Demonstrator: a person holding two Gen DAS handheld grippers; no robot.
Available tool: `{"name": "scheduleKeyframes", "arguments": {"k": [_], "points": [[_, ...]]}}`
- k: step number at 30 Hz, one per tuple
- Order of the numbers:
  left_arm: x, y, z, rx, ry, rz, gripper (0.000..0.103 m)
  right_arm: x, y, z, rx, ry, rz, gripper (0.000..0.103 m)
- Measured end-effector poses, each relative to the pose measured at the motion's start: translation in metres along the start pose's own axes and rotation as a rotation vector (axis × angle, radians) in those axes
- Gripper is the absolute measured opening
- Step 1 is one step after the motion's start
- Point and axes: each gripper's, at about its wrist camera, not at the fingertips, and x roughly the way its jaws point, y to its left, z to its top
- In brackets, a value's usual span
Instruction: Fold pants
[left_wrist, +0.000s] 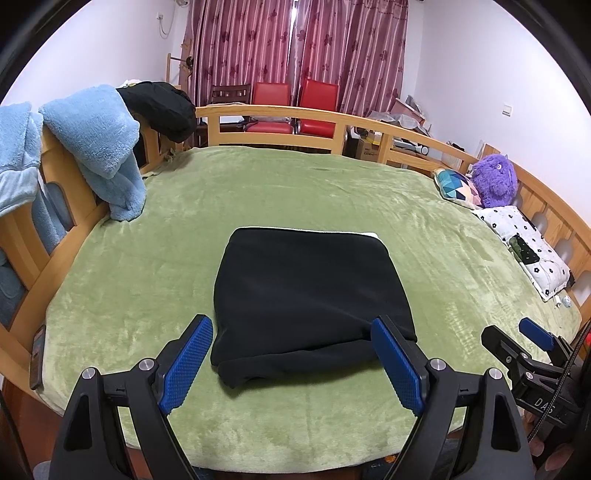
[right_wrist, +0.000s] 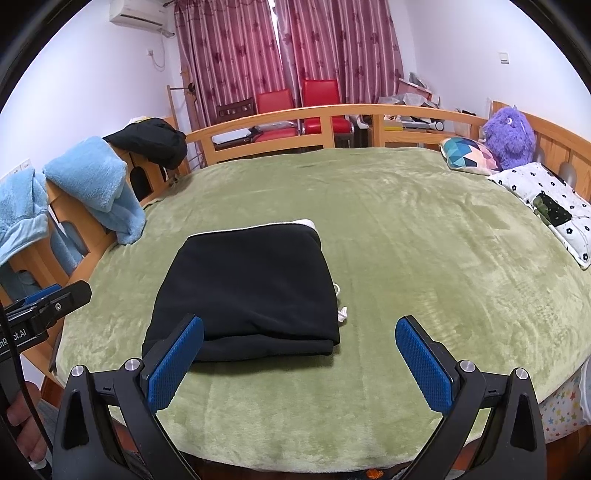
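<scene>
Lying folded into thick black rectangle, pants (left_wrist: 306, 295) sit mid-front on green blanket (left_wrist: 332, 192) inside wooden bed frame (left_wrist: 280, 114). Left gripper (left_wrist: 291, 362) jaws apart, near fold edge between them. Right gripper (right_wrist: 299, 365) jaws apart, empty. Only right view shows white drawstring (right_wrist: 341, 314) beside pants.

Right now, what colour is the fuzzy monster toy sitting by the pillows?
Purple. The fuzzy monster toy shows best in the right wrist view, at the bed's far right corner.

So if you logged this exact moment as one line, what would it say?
task: fold pants | pants: folded, flat on green blanket | left gripper: open, empty | right gripper: open, empty
</scene>
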Motion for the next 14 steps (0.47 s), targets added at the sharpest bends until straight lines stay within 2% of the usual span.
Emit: {"name": "scheduleKeyframes", "arguments": {"k": [14], "points": [[0.0072,0.0017,0.0000,-0.011,0.001,0.011,0.087,0.0047,-0.0010,-0.0009,-0.010,0.002,0.001,0.102]]}}
